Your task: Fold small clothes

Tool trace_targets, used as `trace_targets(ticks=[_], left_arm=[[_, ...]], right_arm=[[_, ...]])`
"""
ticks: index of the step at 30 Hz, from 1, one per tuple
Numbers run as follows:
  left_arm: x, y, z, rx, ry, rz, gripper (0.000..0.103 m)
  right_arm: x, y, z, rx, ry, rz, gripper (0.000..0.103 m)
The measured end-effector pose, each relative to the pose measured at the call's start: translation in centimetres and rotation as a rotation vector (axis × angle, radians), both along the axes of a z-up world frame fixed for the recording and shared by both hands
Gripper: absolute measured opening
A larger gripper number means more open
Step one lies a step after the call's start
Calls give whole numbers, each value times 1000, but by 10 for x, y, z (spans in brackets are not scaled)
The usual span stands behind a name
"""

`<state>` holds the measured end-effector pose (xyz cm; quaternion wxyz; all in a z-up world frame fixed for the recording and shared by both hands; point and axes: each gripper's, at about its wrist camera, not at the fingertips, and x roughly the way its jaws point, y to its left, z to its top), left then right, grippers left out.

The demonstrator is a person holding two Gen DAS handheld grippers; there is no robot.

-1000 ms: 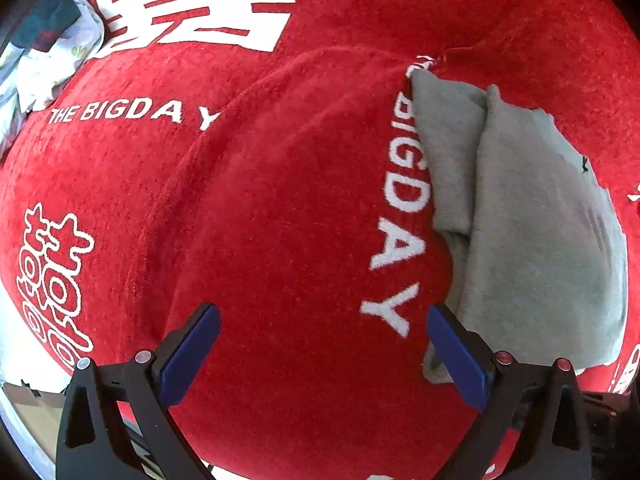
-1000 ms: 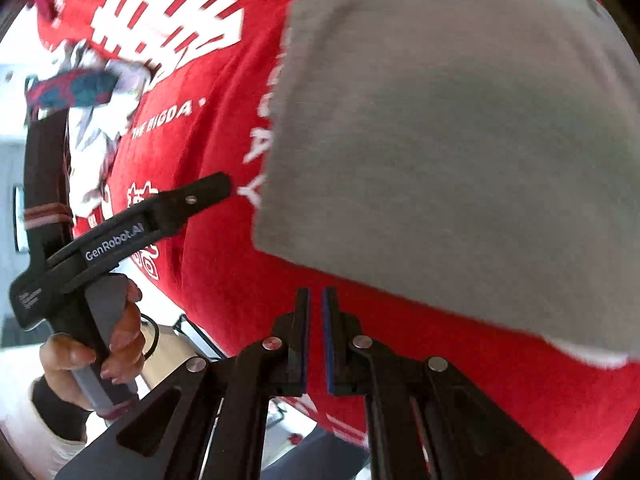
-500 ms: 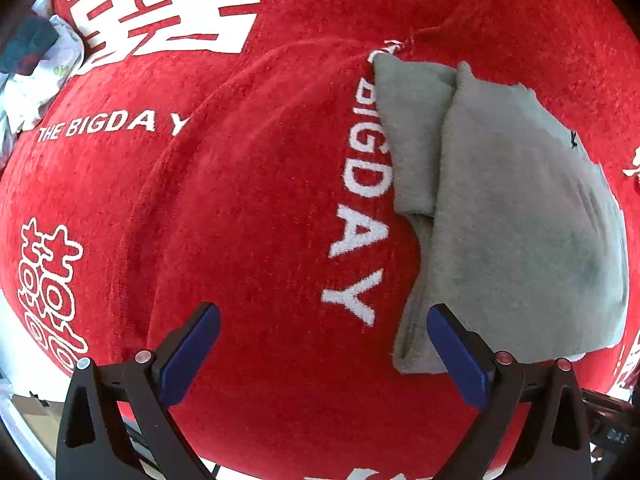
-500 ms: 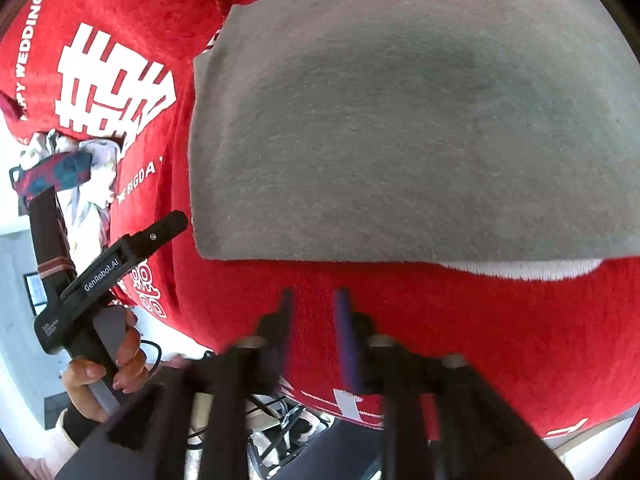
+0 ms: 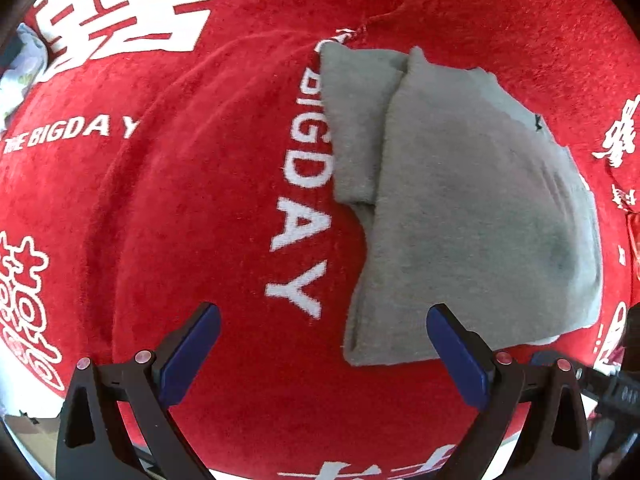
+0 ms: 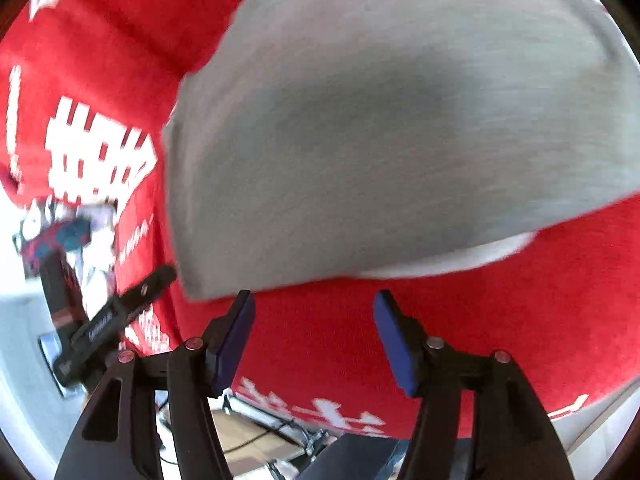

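Observation:
A folded grey garment (image 5: pixel 472 208) lies flat on the red cloth with white lettering (image 5: pixel 200 208), to the right in the left wrist view. A narrower folded part sticks out at its far left. My left gripper (image 5: pixel 324 334) is open and empty, hovering above the cloth with its right finger over the garment's near left corner. In the right wrist view the same garment (image 6: pixel 400 120) fills the upper frame. My right gripper (image 6: pixel 314 320) is open and empty, just short of the garment's near edge. A white inner layer (image 6: pixel 460 258) shows along that edge.
A pile of patterned clothes (image 5: pixel 20 64) lies past the far left edge of the red cloth. In the right wrist view the other handheld gripper (image 6: pixel 100 320) is at the left. The table's near edge and floor clutter (image 6: pixel 272 440) show below.
My right gripper has opened from shut and moved along the garment's near edge. The left gripper has drifted left slightly, staying open. The garment lies as before.

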<state>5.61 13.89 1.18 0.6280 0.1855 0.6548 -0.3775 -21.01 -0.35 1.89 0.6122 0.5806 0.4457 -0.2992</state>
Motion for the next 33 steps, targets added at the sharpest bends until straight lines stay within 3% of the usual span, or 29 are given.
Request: trace_targets(ticks=[3,9,13,14,15,16,18,21,23,27,28,29,30,31,33], left_arm=[[-2,-4,-7,13,28,-24,81],[-13,-11,-13,17,38,-53,80],[-18,-16,-13,29,28,-60,80],[-18,-15,-13,28,29,-60,80],[-19,-15,-13,19,22,-59,72],[-19,-16,-13,22,24,-64,67],[-19,-17,-14,30,21,-75,67],[-19,-27,-12,34,13,-83,67],[-17,-27,-11,34,6,-81,67],[-19,-32,-14,41,17,-94,67],[-20,-33,-14,40,13,-103,67],[-22,-35,-13,37,12,-109,67],[-24,-37,-12,36,9,-115,62],[-25,-39,-12,33,7,-120,46],[-29,-44,-10,23,18,-133,41]], right_arm=[[-36,-15,4,-15,25,-160,66],[-108,-48,27,-114,129,-389,66],[-140,-69,30,-134,177,-458,65],[-143,-73,30,-138,174,-451,65],[-143,-78,28,-136,168,-426,65],[-141,-83,24,-126,173,-388,63],[-136,-89,24,-135,229,-322,51],[-123,-90,47,-271,313,-233,50],[-121,-95,56,-335,314,-169,51],[-110,-113,31,-231,279,-71,50],[-108,-114,27,-222,288,-61,39],[-106,-116,25,-215,285,-58,7],[-104,-116,27,-218,279,-59,8],[-103,-114,32,-238,271,-53,7],[-103,-110,42,-265,262,-42,7]])
